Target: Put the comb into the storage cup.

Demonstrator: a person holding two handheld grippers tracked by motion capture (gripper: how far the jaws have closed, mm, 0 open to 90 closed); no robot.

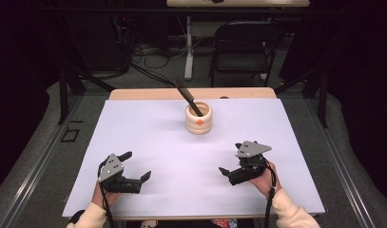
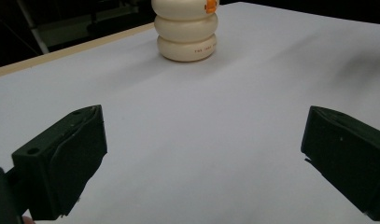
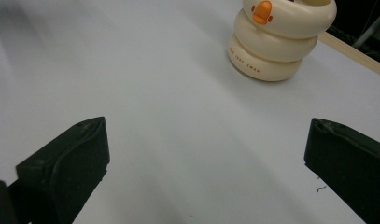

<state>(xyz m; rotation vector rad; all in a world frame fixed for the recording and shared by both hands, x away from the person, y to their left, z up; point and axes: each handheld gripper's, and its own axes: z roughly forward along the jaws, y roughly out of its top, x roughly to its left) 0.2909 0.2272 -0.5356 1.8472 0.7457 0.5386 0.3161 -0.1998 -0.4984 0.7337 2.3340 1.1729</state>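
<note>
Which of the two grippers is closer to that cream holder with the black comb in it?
The right gripper looks slightly closer to the cream holder; the left gripper sits farther down and to the side. Both are open.

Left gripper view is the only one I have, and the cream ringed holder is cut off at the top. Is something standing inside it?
Observer: Yes. In the high view a black tool stands in the holder, and its upper end leans away toward the far left.
Operator: Where is the right gripper?
Observer: The right gripper is low over the white table at its near right, with its jaws open. It is well apart from the holder.
</note>
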